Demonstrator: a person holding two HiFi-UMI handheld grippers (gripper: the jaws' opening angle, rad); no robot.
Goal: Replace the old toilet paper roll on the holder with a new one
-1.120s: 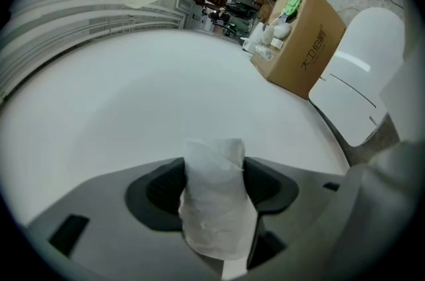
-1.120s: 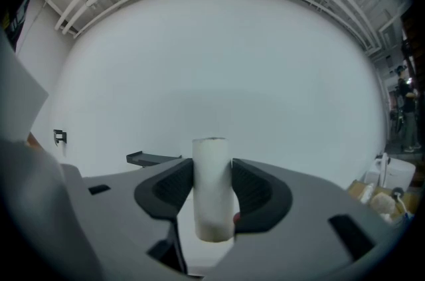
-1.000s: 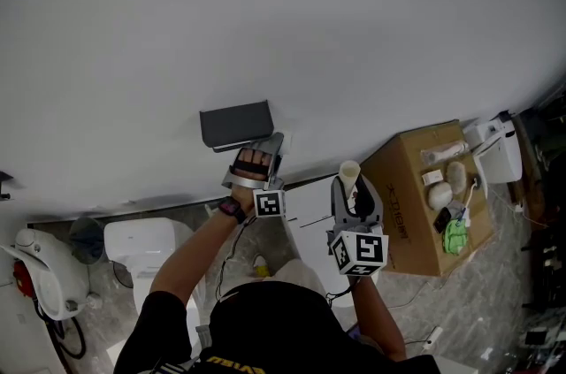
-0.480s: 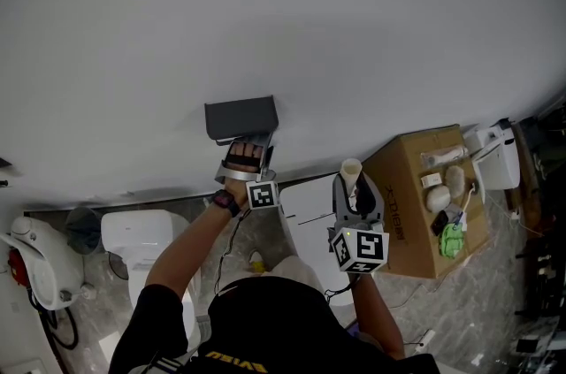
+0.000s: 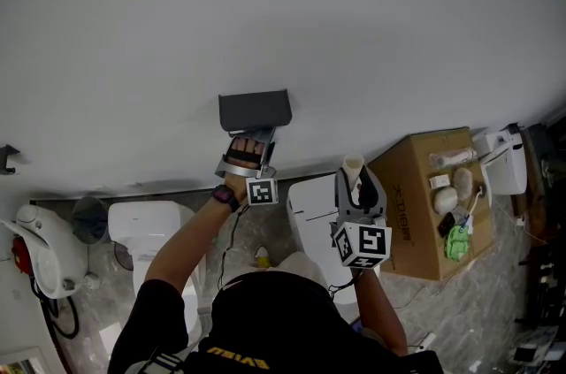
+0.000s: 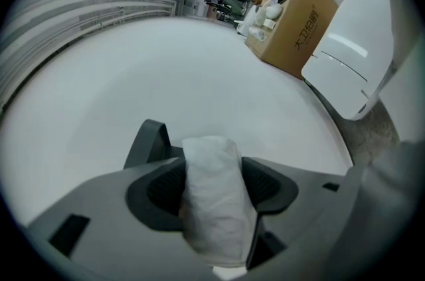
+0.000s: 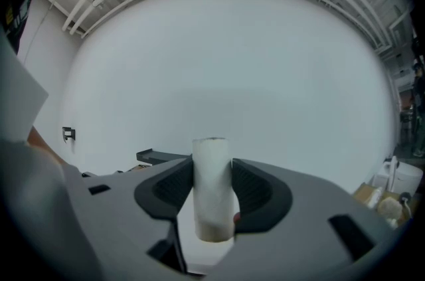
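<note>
Left claw [image 5: 254, 139] nearer holder [image 5: 255, 110] (contact unclear)

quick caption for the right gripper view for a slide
Right gripper shut on a slim white tube, facing a plain white wall that bears the dark grey holder.

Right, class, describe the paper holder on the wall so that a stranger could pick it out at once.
Look at the big white wall filling the top of the head view. Low on it, just left of centre, hangs the holder. It is the only dark grey box there; the toilet below is white, the carton brown.
</note>
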